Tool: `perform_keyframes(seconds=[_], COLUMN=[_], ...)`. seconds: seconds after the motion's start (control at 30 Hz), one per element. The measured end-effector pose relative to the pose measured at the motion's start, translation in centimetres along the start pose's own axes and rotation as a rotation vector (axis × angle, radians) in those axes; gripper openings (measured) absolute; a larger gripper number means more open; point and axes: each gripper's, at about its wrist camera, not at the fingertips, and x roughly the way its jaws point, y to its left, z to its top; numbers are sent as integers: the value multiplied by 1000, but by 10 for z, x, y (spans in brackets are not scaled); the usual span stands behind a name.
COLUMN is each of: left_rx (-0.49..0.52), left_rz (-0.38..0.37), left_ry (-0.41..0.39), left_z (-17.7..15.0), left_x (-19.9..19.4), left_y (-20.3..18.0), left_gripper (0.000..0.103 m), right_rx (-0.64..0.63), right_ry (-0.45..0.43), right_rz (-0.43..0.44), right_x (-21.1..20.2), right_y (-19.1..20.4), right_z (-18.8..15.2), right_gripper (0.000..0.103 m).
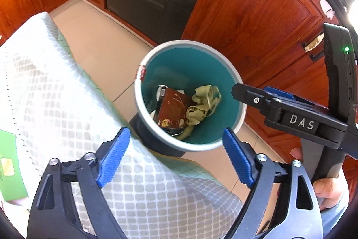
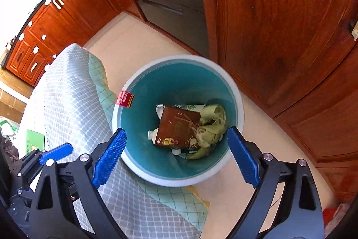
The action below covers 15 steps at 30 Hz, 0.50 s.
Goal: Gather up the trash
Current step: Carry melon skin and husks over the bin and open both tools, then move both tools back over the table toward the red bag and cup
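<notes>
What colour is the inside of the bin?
Teal inside the bin, with a pale grey rim; clearest in the right wrist view.

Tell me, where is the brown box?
The flat brown cardboard box lies at the bottom of the round teal-lined bin, centre of both views, against the crumpled olive-green wrapper on its right.

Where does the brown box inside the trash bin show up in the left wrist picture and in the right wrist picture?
Left wrist: the brown box lies in the bin, just below picture centre.
Right wrist: the brown box sits in the bin, centre, between the open blue fingers.
Shared landmark: the red sticker on the bin rim, left side.
</notes>
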Motion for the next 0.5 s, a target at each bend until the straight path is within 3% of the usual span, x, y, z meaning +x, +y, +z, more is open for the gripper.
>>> perform_keyframes(seconds=[0.5], left_rx=[-51], left_rz=[95], left_ry=[-82], left_z=[-65], left_x=[-81], left_y=[34], left_gripper=[96], right_rx=[-129], right_ry=[-6], right_rz=[49], right_x=[-44], right_y=[72], right_z=[-49], right_gripper=[90])
